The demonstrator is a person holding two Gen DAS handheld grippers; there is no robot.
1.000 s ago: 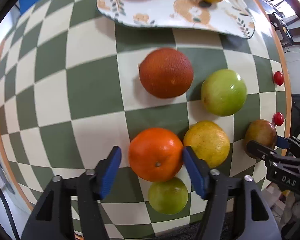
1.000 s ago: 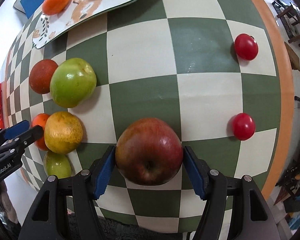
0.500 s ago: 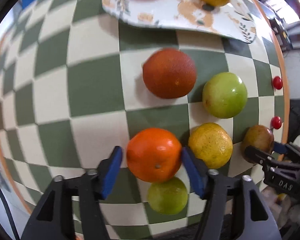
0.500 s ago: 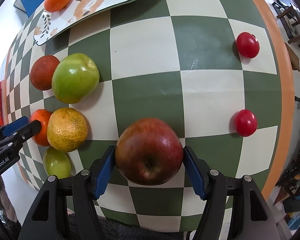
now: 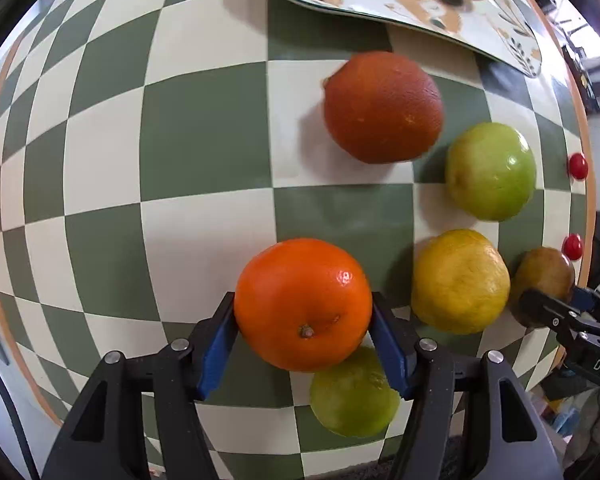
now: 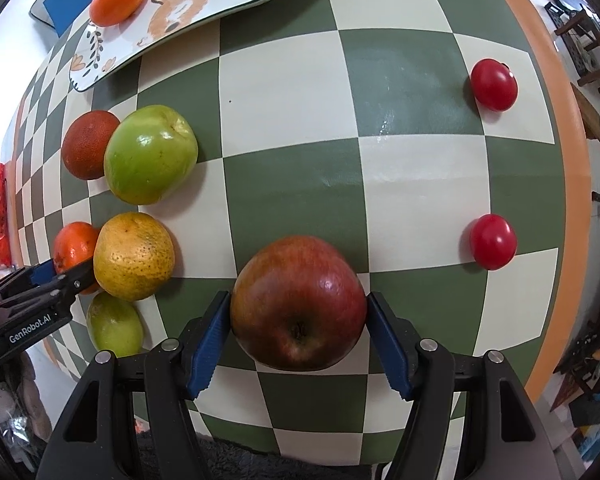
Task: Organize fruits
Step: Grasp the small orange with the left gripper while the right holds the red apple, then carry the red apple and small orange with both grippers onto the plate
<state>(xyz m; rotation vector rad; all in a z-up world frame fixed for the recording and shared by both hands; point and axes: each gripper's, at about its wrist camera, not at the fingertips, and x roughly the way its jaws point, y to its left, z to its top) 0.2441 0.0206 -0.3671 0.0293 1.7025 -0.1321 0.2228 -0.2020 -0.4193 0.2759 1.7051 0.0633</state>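
left gripper (image 5: 303, 336) fingers closing onto orange (image 5: 302, 305) | right gripper (image 6: 298, 338) fingers grasping red apple (image 6: 299, 302)

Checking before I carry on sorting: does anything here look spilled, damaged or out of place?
Nothing stands out. The fruits look whole and the checked cloth looks clean. Two fruits already lie on the patterned plate; the rest wait on the cloth.
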